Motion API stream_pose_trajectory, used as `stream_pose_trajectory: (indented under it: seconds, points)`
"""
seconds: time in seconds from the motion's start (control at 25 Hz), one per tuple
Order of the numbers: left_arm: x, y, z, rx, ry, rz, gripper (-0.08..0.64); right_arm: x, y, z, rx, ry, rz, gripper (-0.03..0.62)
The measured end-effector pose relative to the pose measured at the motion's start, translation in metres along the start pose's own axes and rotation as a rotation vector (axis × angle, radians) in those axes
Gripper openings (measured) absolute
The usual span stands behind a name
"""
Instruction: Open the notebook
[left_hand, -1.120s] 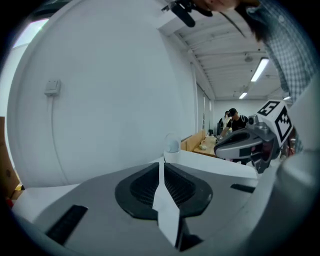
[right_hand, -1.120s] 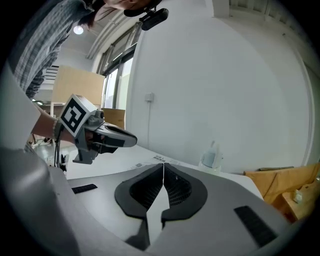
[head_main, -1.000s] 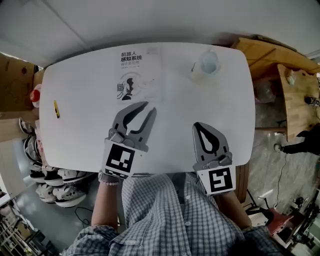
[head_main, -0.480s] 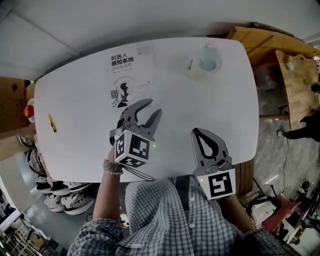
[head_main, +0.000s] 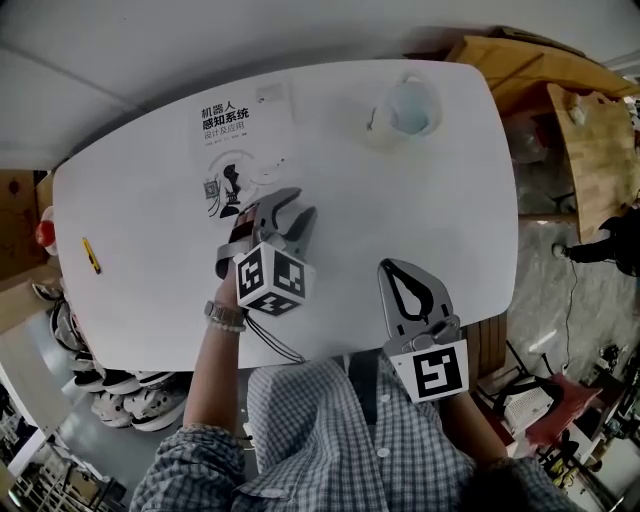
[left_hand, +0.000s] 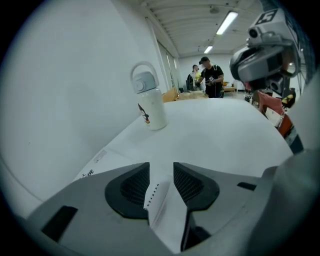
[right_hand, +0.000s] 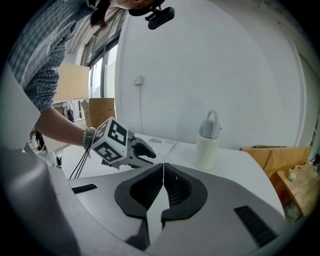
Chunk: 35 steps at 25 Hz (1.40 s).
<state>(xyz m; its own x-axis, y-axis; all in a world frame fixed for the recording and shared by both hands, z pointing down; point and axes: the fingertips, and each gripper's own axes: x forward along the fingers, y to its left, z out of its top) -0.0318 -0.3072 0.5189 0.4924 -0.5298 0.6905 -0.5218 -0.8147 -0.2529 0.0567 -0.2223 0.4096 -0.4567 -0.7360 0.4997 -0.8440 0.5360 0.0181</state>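
The white softcover notebook with black title print lies shut. At its near right corner your left gripper has just spread its jaws around the cover's edge, not yet pinching it. I'd say the next move is to close and lift. Further right of the notebook, your right gripper hovers, jaws pressed together.

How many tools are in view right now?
2. The left tool is at the notebook's near edge, its jaws have just been opening with that edge between them; the right tool hovers above the table's near edge, jaws together. None hidden.
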Motion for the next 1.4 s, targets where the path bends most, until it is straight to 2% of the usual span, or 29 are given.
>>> stream_pose_trajectory:
  seconds: [0.32,0.56,0.76,0.92,1.24,1.32,1.4]
  points:
    - [0.012,-0.006,-0.008,0.066,0.038,-0.004,0.132,0.002,-0.001,-0.005,0.010,0.008,0.000,0.021]
    - [0.019,-0.005,-0.015,0.052,0.050,0.005,0.132,0.003,-0.001,-0.008,0.012,0.015,0.001,0.021]
    - [0.016,-0.004,-0.013,-0.006,0.014,-0.012,0.128,0.003,-0.001,-0.009,0.007,0.018,0.004,0.021]
    - [0.009,-0.002,-0.009,-0.091,-0.043,-0.030,0.084,0.004,-0.001,-0.009,0.016,0.018,0.005,0.021]
    - [-0.008,0.007,0.003,-0.176,-0.128,0.023,0.032,0.015,0.003,-0.015,0.000,0.042,0.021,0.021]
    - [-0.014,0.011,0.006,-0.204,-0.154,0.035,0.028,0.024,0.001,-0.015,0.041,0.046,0.037,0.021]
    - [-0.019,0.015,0.008,-0.220,-0.168,0.051,0.025,0.038,-0.003,-0.013,0.145,0.043,0.077,0.021]
